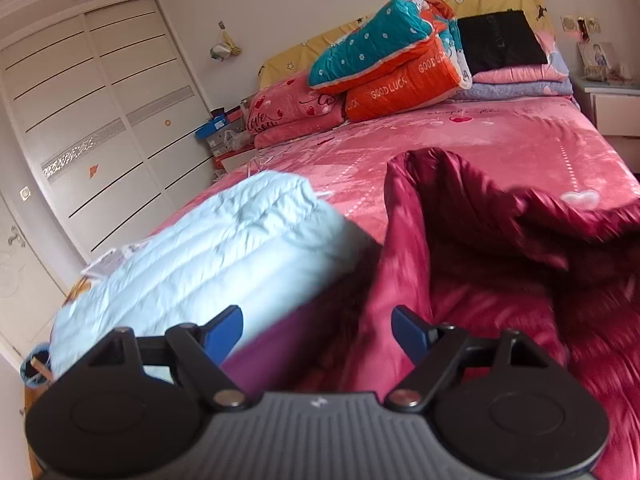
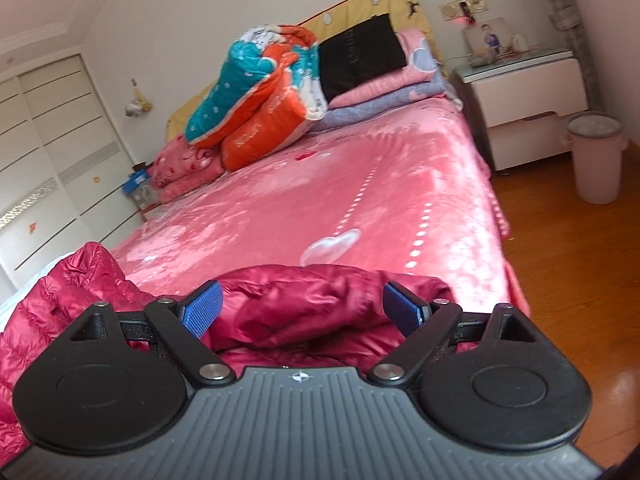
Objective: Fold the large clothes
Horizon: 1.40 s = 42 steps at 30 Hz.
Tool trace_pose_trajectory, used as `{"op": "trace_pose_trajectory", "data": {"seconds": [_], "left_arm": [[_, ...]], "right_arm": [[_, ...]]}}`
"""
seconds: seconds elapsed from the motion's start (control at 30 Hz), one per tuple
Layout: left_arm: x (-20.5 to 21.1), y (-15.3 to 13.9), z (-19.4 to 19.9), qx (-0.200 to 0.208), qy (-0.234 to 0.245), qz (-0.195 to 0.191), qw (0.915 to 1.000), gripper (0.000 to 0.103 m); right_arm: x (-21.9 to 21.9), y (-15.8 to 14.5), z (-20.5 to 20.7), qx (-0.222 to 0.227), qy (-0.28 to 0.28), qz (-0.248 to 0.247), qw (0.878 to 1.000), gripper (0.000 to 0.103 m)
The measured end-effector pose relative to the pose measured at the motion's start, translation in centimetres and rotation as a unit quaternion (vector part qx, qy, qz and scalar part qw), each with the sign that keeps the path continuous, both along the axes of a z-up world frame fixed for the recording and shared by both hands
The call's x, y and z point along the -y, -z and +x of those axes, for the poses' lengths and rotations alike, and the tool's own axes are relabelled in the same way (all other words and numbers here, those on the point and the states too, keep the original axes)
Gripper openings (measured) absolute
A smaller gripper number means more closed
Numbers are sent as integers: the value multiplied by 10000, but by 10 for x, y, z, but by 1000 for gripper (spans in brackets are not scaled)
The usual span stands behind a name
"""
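Though unseen from the right wrist, pale blue jacket (image 1: 192,248) beside maroon jacket (image 1: 500,264).

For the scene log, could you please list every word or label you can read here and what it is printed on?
"GOOD LUCK": twice on the orange quilt, in the left wrist view.
"Love": on the pink folded blanket beside it.
Pale lettering on the black bag: too faint to read.
Script on the pink bedspread: too blurred to read.
Blue box label: too small.
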<state>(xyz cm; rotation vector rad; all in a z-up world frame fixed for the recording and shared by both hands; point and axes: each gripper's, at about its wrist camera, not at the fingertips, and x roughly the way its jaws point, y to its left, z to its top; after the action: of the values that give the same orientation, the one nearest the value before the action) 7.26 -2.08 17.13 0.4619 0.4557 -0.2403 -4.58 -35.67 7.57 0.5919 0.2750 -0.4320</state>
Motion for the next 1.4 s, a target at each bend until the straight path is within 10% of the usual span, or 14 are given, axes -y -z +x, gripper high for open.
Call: {"op": "trace_pose_trajectory", "data": {"seconds": [0.37,0.93,1.2,1.4], "left_arm": [[-5,40,-156,-279,1291,-1061,9855,81],[-5,131,-168,-212,1704,-875,9813,80],[2,148,-148,-203,1502,-329,9879,83],[-7,136,-129,-702,1516,-933,9815,51]], "right_arm": [[-64,-9,-52,-269,-560,-149,9980,103],[-122,32,-36,-991,-1180,1731,9728,103],[-129,32,-8,-1078,-999,919,9849,103],[-132,22,-9,-1305,-1157,206,9845,69]]}}
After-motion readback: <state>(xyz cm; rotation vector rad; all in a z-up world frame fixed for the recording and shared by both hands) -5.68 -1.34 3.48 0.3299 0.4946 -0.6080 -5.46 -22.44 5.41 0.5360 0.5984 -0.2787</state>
